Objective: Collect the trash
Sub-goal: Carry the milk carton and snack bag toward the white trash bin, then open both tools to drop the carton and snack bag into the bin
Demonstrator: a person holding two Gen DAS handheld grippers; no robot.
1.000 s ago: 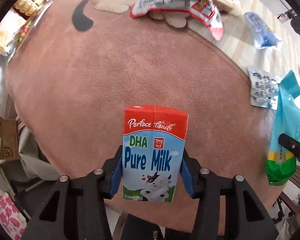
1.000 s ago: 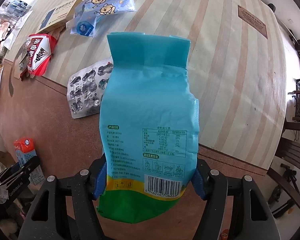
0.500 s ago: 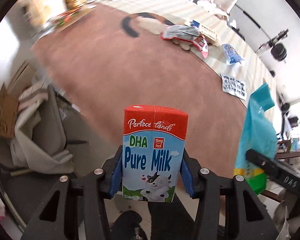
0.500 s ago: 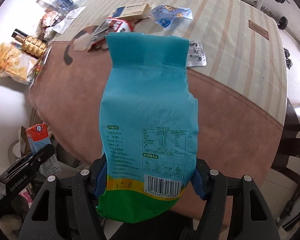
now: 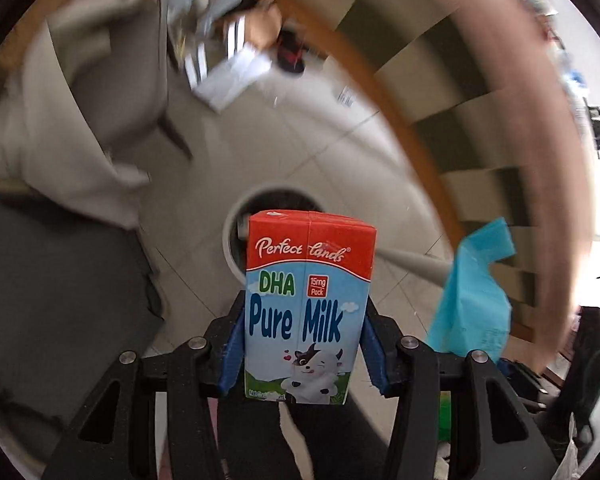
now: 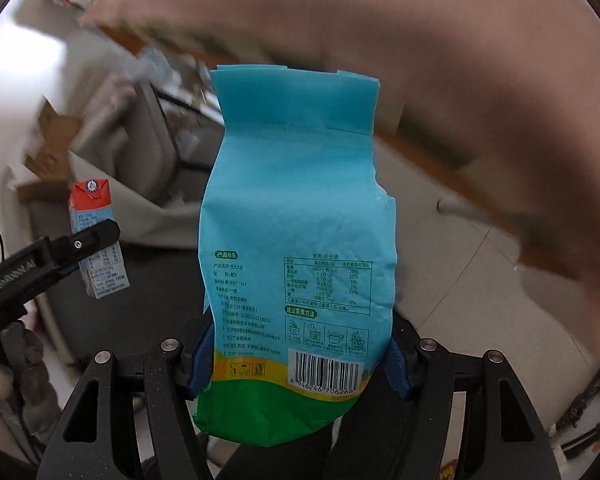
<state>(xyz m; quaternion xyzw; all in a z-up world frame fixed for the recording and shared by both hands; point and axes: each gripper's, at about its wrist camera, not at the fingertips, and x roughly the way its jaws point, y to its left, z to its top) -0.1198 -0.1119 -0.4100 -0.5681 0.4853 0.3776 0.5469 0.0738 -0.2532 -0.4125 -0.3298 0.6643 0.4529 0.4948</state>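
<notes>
Left gripper (image 5: pixel 304 354) first: its 2 blue pads are clamped on the sides of the milk carton (image 5: pixel 306 308), gripping low on the body, the red top pointing away from the camera. The carton stands upright in the grip, front label facing the lens, closed as far as can be seen. Right behind its top edge sits a round bin opening (image 5: pixel 236 220), dark inside; what lies in it is hidden by the carton.

Moving right, the right gripper (image 6: pixel 300 354) has its 2 pads pressed against the lower edges of the blue rice bag (image 6: pixel 296 248), green bottom toward the camera, flat sealed top away. The bag looks limp and creased; whether anything is left inside cannot be told.

Below both, pale floor tiles (image 5: pixel 332 148). The table edge (image 5: pixel 380 92) with its brown cloth sweeps across the upper right of each view, heavily smeared by motion. A grey chair (image 5: pixel 112 92) with light fabric draped on it sits at left, and a cardboard box (image 6: pixel 54 136) beyond that. Everything past the 2 held items is blurred, so small litter on the floor stays unreadable.
</notes>
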